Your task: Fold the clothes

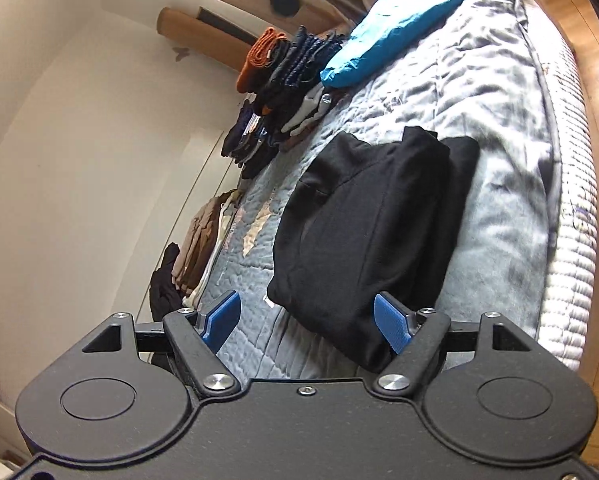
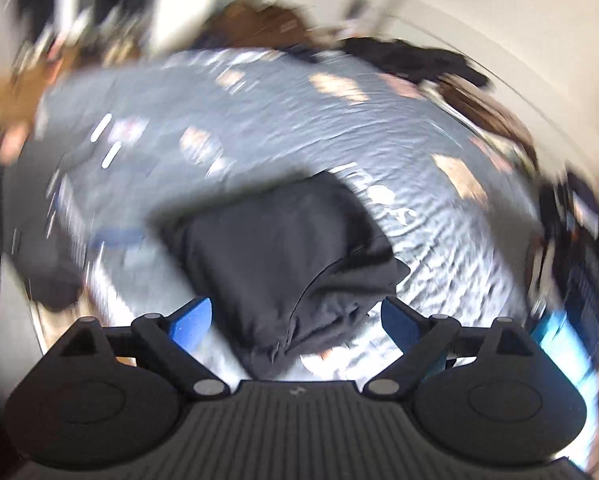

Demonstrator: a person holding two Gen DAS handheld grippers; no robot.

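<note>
Black folded garment (image 1: pixel 371 232) lies flat on the grey quilted bed cover (image 1: pixel 491 92), near the bed's long edge. Left wrist view: left tongs (image 1: pixel 307 320) hover just above the garment's near end, blue pads (image 1: pixel 389 322) spread wide, nothing between them, no contact with the cloth. Beyond the garment, toward the wall: a row of stacked dark clothes with an orange piece (image 1: pixel 259 56) at its far end; a tan stack (image 1: pixel 203 240) beside the garment's left flank; a blue pillow (image 1: pixel 403 24) at the head of the bed.

Right wrist view, heavily motion-blurred: same black garment (image 2: pixel 283 248) on the cover (image 2: pixel 279 120), one corner rumpled. Right tongs (image 2: pixel 295 320) above that near corner, pads wide apart, empty.
</note>
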